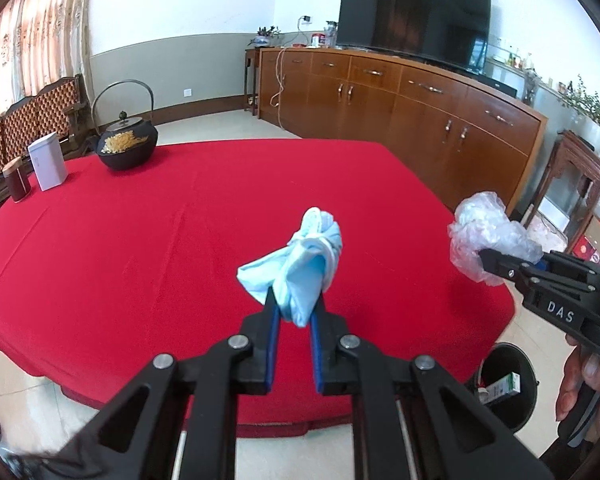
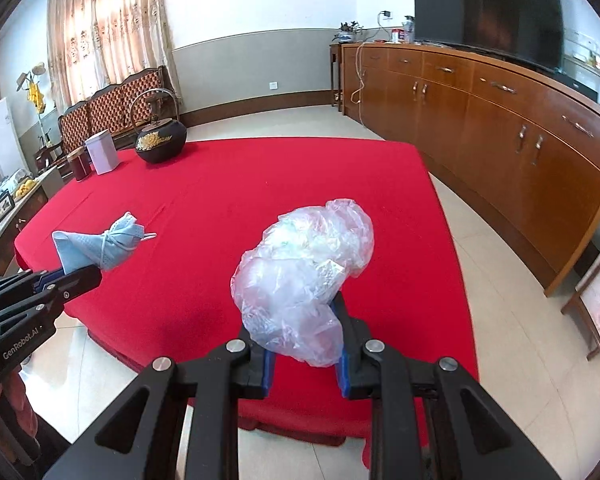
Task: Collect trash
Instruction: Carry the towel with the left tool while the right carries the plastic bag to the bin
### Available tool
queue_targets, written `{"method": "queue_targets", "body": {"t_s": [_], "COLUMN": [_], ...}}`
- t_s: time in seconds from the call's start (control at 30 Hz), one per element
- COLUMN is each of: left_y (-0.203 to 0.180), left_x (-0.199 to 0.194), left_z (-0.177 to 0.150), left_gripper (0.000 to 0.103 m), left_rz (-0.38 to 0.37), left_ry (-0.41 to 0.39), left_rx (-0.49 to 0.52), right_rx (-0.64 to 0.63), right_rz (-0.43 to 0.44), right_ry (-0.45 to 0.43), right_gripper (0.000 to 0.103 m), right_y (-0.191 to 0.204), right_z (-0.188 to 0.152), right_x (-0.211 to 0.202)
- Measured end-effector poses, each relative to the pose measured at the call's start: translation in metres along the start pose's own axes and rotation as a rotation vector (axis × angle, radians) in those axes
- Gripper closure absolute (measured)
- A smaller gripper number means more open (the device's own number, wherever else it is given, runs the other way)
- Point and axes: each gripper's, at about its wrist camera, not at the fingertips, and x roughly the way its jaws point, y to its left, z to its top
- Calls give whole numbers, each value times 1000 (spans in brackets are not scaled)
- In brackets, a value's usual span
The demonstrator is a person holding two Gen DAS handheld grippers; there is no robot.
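Observation:
My left gripper [image 1: 295, 295] is shut on a crumpled light-blue face mask [image 1: 300, 258], lifted above the red tablecloth [image 1: 140, 248]. My right gripper [image 2: 300, 320] is shut on a wad of clear plastic bag [image 2: 304, 276], also held off the table. In the left wrist view the right gripper [image 1: 485, 259] shows at the right edge with the plastic wad [image 1: 480, 236], a hand below it. The right wrist view has the left gripper [image 2: 88, 272] with the mask [image 2: 100, 244] at its left. A black bin [image 1: 506, 384] stands on the floor past the table's near right corner, with a small carton inside.
On the table's far left stand a black iron teapot [image 1: 126, 144], a white tin [image 1: 48, 166] and a dark jar [image 1: 18, 178]. A long wooden sideboard [image 1: 400, 108] with a TV [image 1: 414, 16] runs along the right wall. Chairs [image 2: 112, 108] stand behind the table.

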Motion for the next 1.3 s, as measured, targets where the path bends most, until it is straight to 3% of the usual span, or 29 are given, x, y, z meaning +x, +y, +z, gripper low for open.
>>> {"method": "queue_targets", "body": {"t_s": [0.63,1.3], "left_y": [-68,-162], "left_x": [-24,-6], "left_z": [-36,-47], "left_gripper": [88,88], "left_rz": [-98,-266], "left_ry": [-8,39], "left_rx": [60,196], "right_rx": [84,222], "right_rz": [-92,-258], "right_ry": [-10,22], "right_gripper": [78,78], "right_y": [-46,-136], "right_z": [-57,-118], "right_x": [-65,-121]}}
